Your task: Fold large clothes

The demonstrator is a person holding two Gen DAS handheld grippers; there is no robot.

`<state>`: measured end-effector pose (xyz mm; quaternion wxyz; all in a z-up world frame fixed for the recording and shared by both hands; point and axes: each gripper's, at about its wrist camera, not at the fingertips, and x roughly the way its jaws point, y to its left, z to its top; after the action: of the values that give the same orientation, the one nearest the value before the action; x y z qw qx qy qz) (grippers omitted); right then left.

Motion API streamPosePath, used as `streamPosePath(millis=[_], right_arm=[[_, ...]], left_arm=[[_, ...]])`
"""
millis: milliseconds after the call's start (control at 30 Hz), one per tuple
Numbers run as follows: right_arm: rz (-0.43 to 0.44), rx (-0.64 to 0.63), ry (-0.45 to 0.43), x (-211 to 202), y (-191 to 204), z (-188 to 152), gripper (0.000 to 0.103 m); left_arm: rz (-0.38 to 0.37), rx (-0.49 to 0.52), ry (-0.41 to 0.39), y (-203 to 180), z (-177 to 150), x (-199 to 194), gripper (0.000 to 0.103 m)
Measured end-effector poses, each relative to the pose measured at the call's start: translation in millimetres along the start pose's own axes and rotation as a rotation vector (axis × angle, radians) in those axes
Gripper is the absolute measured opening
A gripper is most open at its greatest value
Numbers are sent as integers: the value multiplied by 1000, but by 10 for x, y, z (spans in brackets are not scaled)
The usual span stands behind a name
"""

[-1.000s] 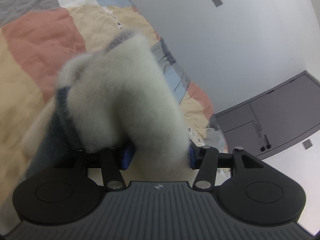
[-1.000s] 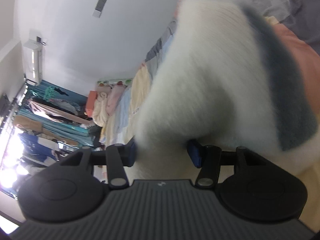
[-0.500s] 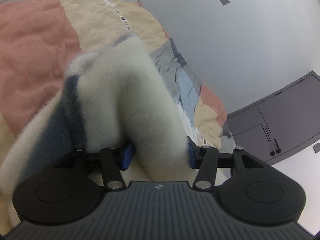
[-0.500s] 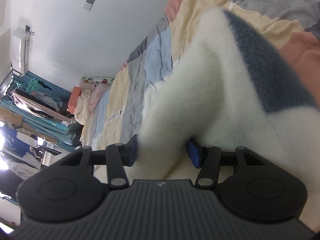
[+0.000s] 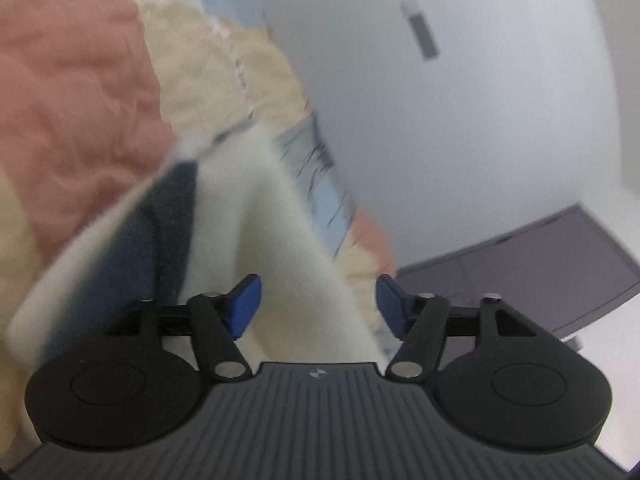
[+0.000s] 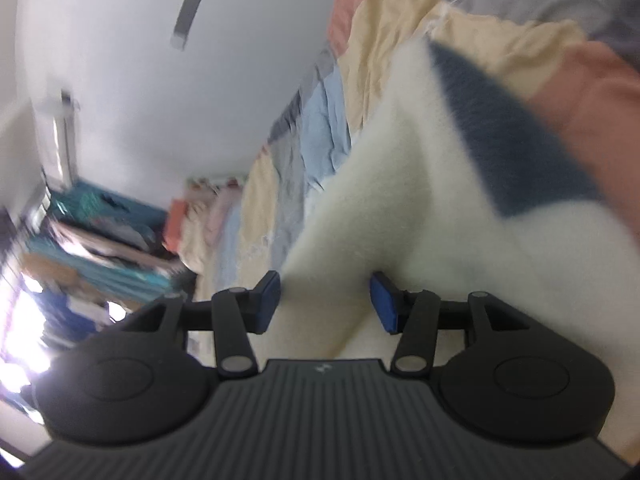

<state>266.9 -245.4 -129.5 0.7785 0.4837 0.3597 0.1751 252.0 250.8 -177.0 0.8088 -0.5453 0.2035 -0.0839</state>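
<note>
A fluffy cream garment with a dark blue stripe [image 5: 276, 216] hangs between both grippers over the patchwork bedspread [image 5: 72, 92]. My left gripper [image 5: 318, 304] has its blue pads wide apart with the cream fabric lying between them, touching only the left pad. My right gripper [image 6: 324, 300] also has its pads apart, with the same garment [image 6: 420, 184] passing between them. Both views are motion-blurred.
The bedspread [image 6: 480, 36] has pink, beige, blue and grey patches. A grey cabinet [image 5: 540, 264] stands at the right in the left wrist view. A rack of clothes and folded bedding [image 6: 120, 232] stands at the far left in the right wrist view.
Both grippers have spread wider apart around the garment. The garment has dropped lower and flatter toward the bedspread, and both cameras have swung.
</note>
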Motion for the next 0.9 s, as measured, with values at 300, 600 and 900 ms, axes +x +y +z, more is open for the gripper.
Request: streamPosePath(millis=[300, 600, 900], right_arm=[[-72, -136, -25, -437, 171, -209, 60], [-197, -332, 29, -165, 343, -198, 61], [-293, -623, 71, 345, 600, -259, 60]], left_arm=[[68, 141, 11, -255, -162, -256, 70], [192, 326, 97, -379, -164, 357, 70], [391, 625, 99, -398, -314, 897, 69]])
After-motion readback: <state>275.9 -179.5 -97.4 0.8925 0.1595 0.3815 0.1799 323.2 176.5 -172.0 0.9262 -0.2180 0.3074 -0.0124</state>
